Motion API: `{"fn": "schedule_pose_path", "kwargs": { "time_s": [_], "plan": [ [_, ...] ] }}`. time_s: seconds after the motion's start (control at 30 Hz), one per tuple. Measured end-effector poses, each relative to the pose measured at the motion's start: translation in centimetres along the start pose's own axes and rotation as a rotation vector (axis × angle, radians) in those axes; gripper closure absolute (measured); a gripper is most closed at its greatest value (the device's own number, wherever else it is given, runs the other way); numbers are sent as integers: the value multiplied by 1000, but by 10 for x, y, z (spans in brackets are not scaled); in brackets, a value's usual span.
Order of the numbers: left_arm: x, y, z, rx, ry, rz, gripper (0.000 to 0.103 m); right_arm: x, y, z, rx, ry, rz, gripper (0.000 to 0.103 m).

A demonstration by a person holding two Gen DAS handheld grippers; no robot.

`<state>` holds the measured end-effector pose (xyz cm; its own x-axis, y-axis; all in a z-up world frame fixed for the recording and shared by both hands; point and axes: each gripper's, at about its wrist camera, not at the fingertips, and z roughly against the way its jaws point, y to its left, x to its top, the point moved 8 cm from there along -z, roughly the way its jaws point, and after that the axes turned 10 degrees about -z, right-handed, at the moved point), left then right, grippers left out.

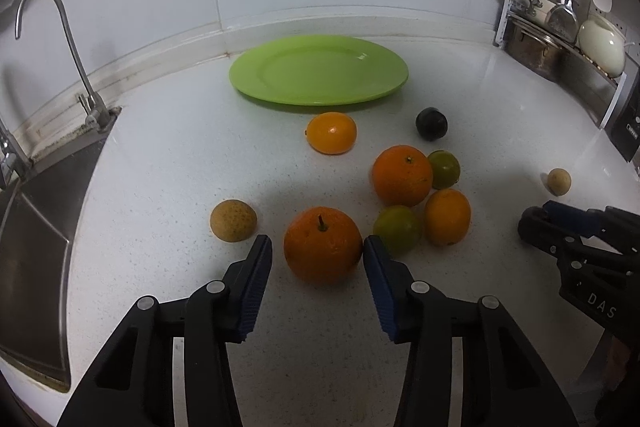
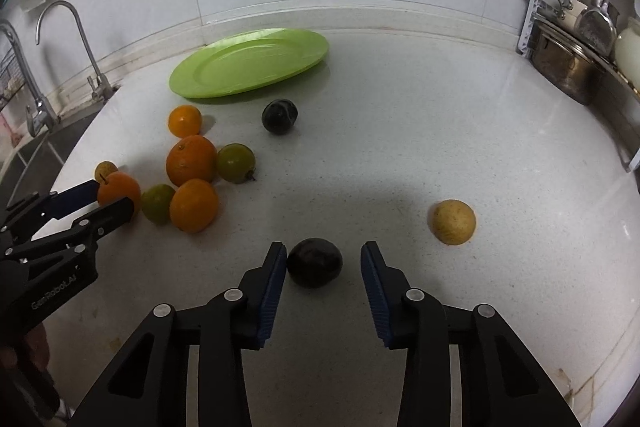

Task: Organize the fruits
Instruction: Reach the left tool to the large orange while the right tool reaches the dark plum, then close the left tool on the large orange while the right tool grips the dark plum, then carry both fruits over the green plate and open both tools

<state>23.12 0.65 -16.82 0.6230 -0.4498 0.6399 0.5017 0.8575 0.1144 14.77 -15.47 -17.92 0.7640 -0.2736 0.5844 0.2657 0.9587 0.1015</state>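
Note:
In the left wrist view, my left gripper (image 1: 316, 247) straddles a stemmed orange (image 1: 322, 245) on the white counter. Its right pad touches the fruit and a gap shows at the left pad, so it is open. In the right wrist view, my right gripper (image 2: 324, 253) is open around a dark round fruit (image 2: 315, 261), with a gap at the right pad. An empty green plate (image 1: 320, 67) lies near the back wall. A cluster of oranges (image 1: 402, 175) and green citrus (image 1: 397, 229) sits between the grippers. A dark plum (image 1: 431, 123) lies in front of the plate.
A brown fruit (image 1: 233, 225) lies left of the left gripper, a tan one (image 2: 454, 221) right of the right gripper. The sink (image 1: 28, 227) and tap (image 1: 60, 27) are at the left. A rack of pots (image 1: 560, 39) stands at the back right.

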Motion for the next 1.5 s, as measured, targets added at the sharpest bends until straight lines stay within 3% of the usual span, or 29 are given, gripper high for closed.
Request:
{"fn": "schedule_pose_path", "kwargs": {
  "time_s": [0.1, 0.6, 1.0, 1.5],
  "plan": [
    [-1, 0, 0, -20, -2, 14, 62, -1, 4, -3, 16, 11, 9, 73],
    [5, 6, 23, 11, -40, -2, 63, 14, 25, 14, 73, -38, 48, 73],
    [33, 16, 51, 8, -120, 14, 63, 43, 64, 37, 202, -97, 119, 73],
    [89, 29, 45, -7, -193, -17, 63, 105, 90, 30, 299, -142, 87, 73]
  ]
}}
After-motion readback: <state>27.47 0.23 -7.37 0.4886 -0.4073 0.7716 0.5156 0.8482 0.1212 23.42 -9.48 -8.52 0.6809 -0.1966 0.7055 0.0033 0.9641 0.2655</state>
